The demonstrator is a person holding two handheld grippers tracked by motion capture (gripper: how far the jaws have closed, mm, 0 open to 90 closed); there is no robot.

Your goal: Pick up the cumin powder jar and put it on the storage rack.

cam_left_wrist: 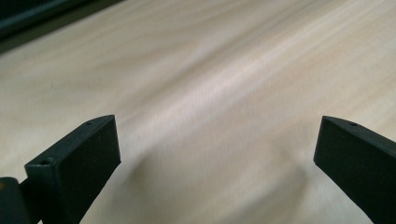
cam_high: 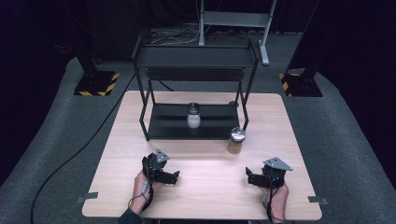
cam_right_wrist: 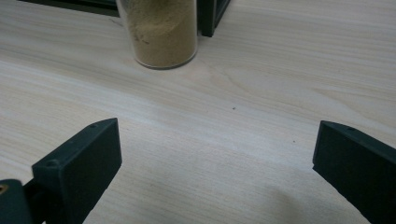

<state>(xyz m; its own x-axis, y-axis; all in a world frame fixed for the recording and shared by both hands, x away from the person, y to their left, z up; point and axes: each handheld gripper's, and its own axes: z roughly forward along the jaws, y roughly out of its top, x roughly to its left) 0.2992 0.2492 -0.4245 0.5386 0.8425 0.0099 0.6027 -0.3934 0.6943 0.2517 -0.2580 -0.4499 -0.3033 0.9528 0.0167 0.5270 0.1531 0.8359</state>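
Jar of tan powder (cam_high: 236, 140): a clear glass cylinder with a silver metal lid, standing upright on the wooden table just outside the front right leg of the black shelf rack. The right gripper view shows its lower body (cam_right_wrist: 161, 32), filled with fine sandy-brown powder, base flat on the wood, close beside the rack's leg; whether they touch cannot be told.

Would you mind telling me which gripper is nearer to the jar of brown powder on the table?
Right. The right gripper sits just below and slightly right of the jar of brown powder; the left gripper is farther off, down to its left.
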